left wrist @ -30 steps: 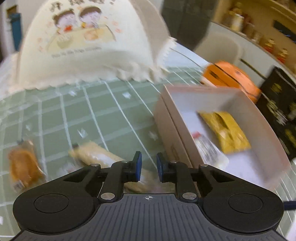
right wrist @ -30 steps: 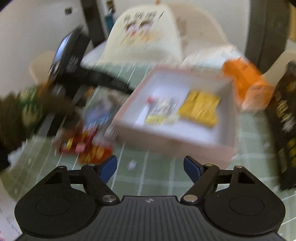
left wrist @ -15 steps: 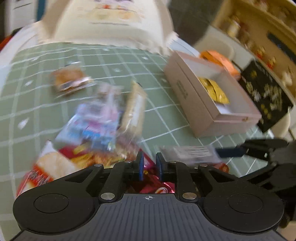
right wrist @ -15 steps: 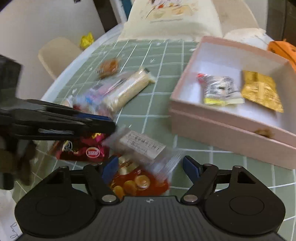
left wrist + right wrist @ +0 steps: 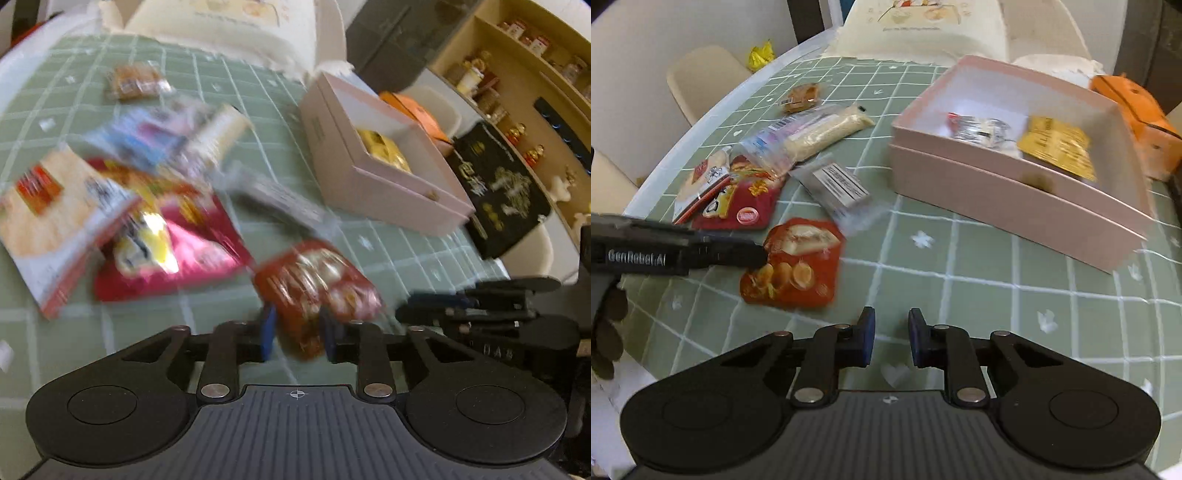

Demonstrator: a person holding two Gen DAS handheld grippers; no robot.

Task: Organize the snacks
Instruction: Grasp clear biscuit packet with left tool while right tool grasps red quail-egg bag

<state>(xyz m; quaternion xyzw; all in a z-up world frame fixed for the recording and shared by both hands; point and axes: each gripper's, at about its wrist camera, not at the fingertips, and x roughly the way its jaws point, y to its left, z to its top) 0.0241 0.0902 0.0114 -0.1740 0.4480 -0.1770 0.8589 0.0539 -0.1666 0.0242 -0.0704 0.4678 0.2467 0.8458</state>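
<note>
A red snack packet (image 5: pixel 794 266) lies flat on the green checked tablecloth. My left gripper (image 5: pixel 759 254) reaches it from the left. In the left wrist view the red snack packet's (image 5: pixel 314 280) near corner sits between the jaws of the left gripper (image 5: pixel 298 332), which are opening. My right gripper (image 5: pixel 891 341) is shut and empty, low over bare cloth; the right gripper (image 5: pixel 406 310) also shows beside the packet. A clear packet with a white label (image 5: pixel 838 188) lies ahead. The open pink box (image 5: pixel 997 192) holds a yellow packet (image 5: pixel 1056 147) and a clear wrapped snack (image 5: pixel 979 129).
A pile of snacks lies at the left: a cream stick (image 5: pixel 820 133), a dark red packet (image 5: pixel 742 206), a cracker packet (image 5: pixel 698 181), a small brown snack (image 5: pixel 801 98). A cloth food cover (image 5: pixel 923 26) stands behind. An orange box (image 5: pixel 1134 110) and a black bag (image 5: pixel 498 195) flank the pink box.
The left gripper swept across the table to the red packet and its jaws parted around it. The right gripper's jaws shut, and the labelled clear packet no longer lies between them.
</note>
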